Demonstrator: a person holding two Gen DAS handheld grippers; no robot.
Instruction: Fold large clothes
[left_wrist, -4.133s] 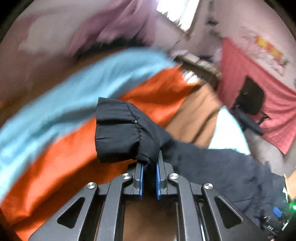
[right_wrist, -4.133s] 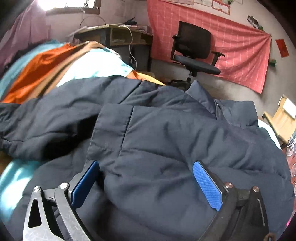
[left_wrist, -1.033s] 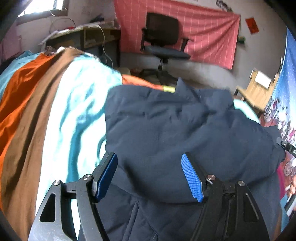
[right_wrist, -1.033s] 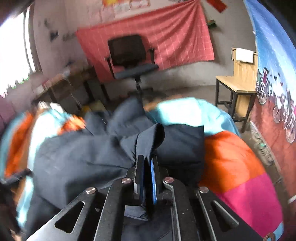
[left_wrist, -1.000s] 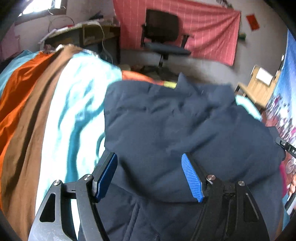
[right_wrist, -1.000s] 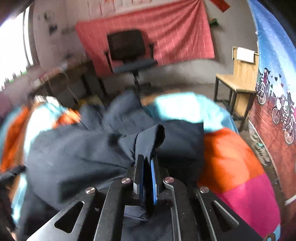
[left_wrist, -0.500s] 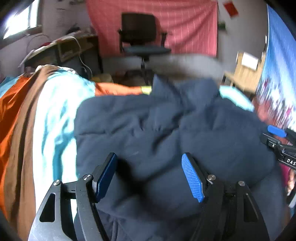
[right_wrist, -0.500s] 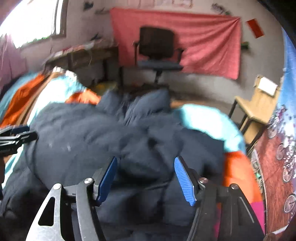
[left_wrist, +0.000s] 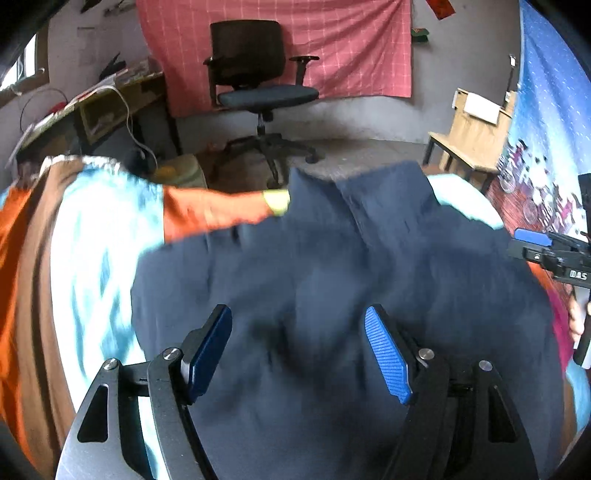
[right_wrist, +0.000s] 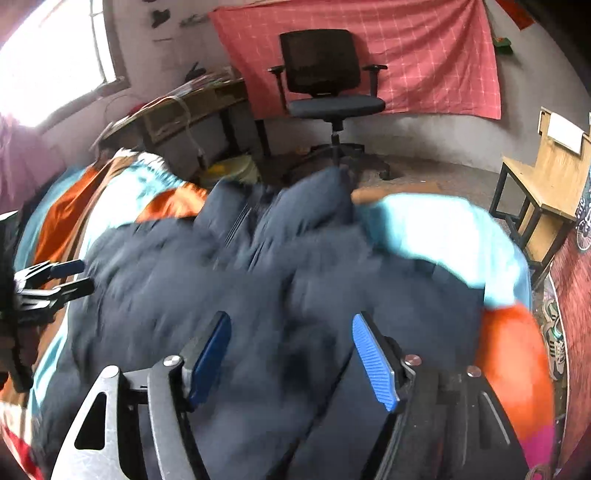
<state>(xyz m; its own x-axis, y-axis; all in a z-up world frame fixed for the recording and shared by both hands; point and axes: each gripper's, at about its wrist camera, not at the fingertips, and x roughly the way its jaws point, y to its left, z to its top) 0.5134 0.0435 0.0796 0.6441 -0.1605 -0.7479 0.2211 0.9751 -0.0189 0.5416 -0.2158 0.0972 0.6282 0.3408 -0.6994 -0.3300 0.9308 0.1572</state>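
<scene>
- We see a room with a red checked cloth (left_wrist: 280, 48) hung on the far wall and a black office chair (left_wrist: 258, 74) in front of it at the top centre of both views.
- A cluttered desk (left_wrist: 92, 110) sits at the upper left, and a wooden chair (left_wrist: 469, 136) at the upper right.
- A bedspread in orange, brown and light-blue bands (left_wrist: 92, 236) covers the surface across the left and middle of the frames.
- The dark navy padded jacket (left_wrist: 332, 295) lies spread on that bedspread, filling the centre and lower half of both views, its collar pointing toward the office chair.
- Our left gripper (left_wrist: 297, 350) hangs over the jacket at the bottom centre, blue pads wide apart, nothing between them.
- Our right gripper (right_wrist: 290, 356) does likewise, jaws spread wide and gripping nothing; it also shows at the right edge of the left view.
</scene>
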